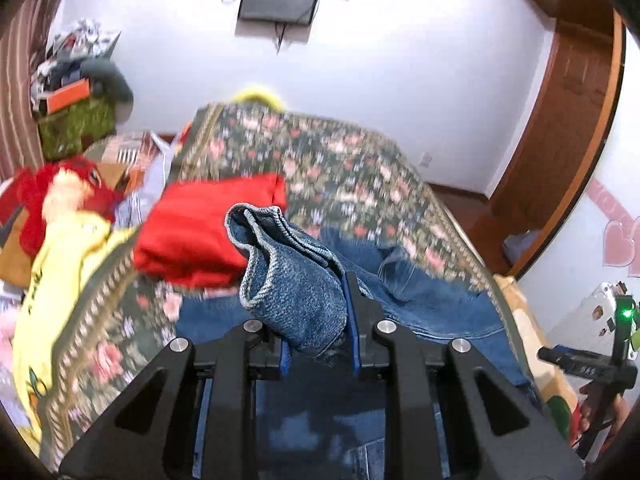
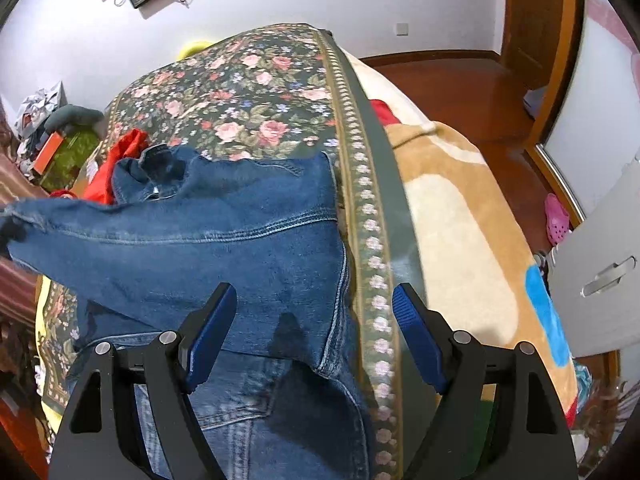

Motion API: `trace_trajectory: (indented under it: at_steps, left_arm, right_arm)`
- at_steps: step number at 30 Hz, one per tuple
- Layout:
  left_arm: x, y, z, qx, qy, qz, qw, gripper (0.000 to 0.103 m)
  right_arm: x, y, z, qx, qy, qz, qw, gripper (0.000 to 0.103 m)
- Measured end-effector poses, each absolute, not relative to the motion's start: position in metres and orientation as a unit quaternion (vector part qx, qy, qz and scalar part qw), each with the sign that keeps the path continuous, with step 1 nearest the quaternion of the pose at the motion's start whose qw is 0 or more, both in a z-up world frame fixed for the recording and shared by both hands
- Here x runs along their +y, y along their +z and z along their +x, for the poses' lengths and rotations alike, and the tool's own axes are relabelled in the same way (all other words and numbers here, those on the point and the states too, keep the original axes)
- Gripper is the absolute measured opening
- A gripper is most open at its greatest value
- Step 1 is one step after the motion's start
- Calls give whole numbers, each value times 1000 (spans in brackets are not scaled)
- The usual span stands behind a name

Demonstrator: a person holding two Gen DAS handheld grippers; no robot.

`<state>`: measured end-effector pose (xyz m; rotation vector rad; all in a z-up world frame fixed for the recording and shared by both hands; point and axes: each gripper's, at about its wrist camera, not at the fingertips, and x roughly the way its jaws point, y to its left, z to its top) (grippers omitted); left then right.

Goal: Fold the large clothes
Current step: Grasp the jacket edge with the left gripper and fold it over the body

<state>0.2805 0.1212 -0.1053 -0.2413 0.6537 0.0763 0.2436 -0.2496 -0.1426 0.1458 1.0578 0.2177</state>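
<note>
Left gripper (image 1: 318, 336): we note its jaws drawn narrow and clamped on a bunched fold of the jeans (image 2: 224, 236), the hem end rising out between the blue pads (image 1: 349, 312). Right gripper (image 2: 314, 336): jaws stand wide, holding nothing, poised above the denim close to the bed's right border. The jeans lie spread on the floral bedspread (image 2: 248, 92) at the near end of the bed, one leg stretched off toward the bed's left side, where it appears lifted; we judge this the end held by the left gripper. A red garment (image 1: 204, 228) sits already folded farther up the bed from the jeans, on the left. A yellow cloth (image 1: 60, 264) hangs at the bed's left edge. Handling judgement: denim is heavy and fairly stiff, not slippery, not fragile; it will hold a crease but sag under its own weight when raised by one point. We expect seams and hems to give the firmest purchase, so the free gripper would best take the side seam or waistband edge near the bed's right border.
</note>
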Motion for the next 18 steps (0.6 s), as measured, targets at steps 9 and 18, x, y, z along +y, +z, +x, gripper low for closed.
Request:
trace_trajectory:
  at_steps: [9, 18]
  left_arm:
    - [154, -175, 271, 408, 99, -103, 902, 25]
    - [176, -252, 247, 505, 142, -85, 847, 70]
  right_arm:
    - [-222, -160, 242, 526, 120, 34, 842, 77]
    - [-212, -184, 242, 554, 113, -12, 825, 77]
